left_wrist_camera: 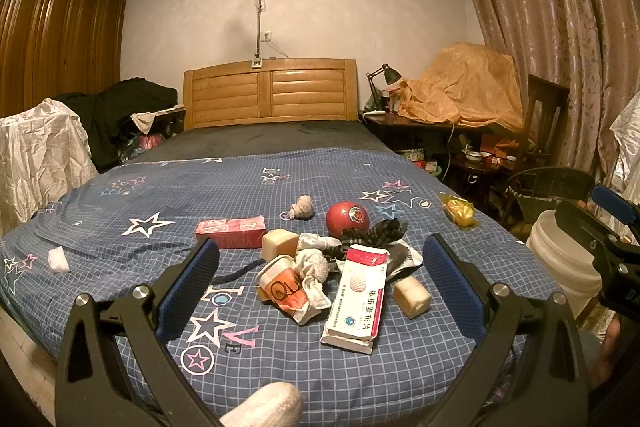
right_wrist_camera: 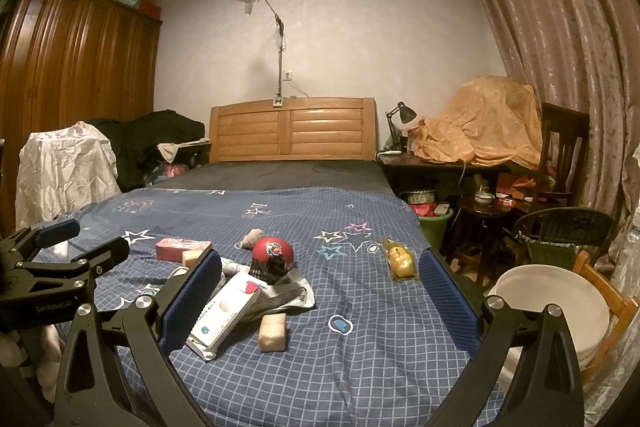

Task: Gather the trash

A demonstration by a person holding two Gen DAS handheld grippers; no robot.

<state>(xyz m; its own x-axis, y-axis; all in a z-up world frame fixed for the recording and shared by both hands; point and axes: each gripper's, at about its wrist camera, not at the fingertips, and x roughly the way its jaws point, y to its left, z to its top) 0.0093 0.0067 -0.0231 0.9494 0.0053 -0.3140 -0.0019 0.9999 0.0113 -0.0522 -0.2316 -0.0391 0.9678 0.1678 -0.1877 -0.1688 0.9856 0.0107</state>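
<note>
Both tongs gape wide and hold nothing: left tongs [left_wrist_camera: 320,267] hover over the trash pile [left_wrist_camera: 336,267] on the bed [left_wrist_camera: 120,211]; right tongs [right_wrist_camera: 320,291] hang further toward 3 o'clock. Only the right view shows the white bucket [right_wrist_camera: 560,307] fully, at 4 o'clock.

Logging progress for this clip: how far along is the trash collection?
Nothing looks collected yet. Both tools, left and right, are open and empty. The white box, paper cup, red carton and wrappers lie on the bed; the white bucket beside it shows no trash.
</note>
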